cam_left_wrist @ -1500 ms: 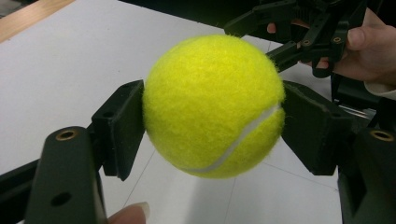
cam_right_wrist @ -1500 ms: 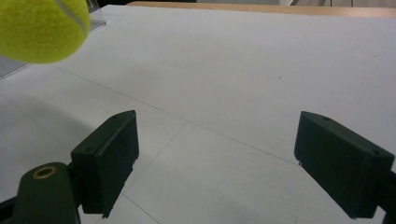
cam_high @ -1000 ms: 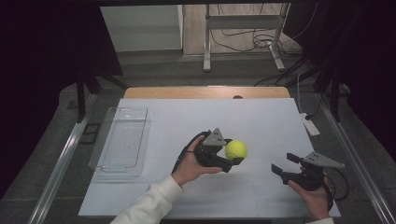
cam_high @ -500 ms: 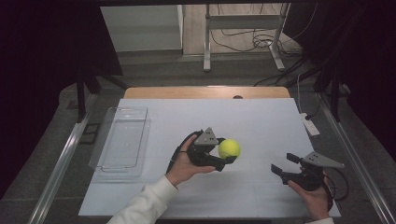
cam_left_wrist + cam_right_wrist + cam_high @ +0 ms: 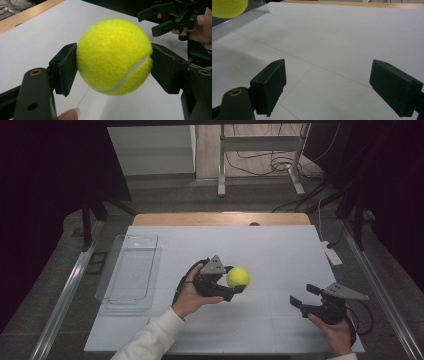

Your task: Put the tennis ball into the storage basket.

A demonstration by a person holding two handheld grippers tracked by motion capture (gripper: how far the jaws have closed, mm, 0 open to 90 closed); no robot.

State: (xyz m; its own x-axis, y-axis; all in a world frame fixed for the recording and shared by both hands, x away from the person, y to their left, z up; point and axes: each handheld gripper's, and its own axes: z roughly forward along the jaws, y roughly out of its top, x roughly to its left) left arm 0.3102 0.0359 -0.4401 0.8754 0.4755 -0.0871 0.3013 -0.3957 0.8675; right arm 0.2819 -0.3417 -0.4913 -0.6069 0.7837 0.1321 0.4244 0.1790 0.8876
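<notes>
Left gripper (image 5: 239, 292) clamped on a fuzzy yellow-green tennis ball (image 5: 238, 277); in the left gripper view both black pads press its sides across the widest part, white seam facing the camera. Ball (image 5: 114, 56) held clear above the white tabletop (image 5: 280, 255), about mid-table, slightly toward the near edge. A grip across the middle likely keeps a round thing from squirting out.

Right gripper (image 5: 302, 299) near the near right corner, jaws wide apart with nothing between them, pointing toward the ball; probably waiting to receive it.

Clear plastic rectangular tray (image 5: 129, 270) sits along the left edge, nothing visible inside: a likely drop-off for the ball.
</notes>
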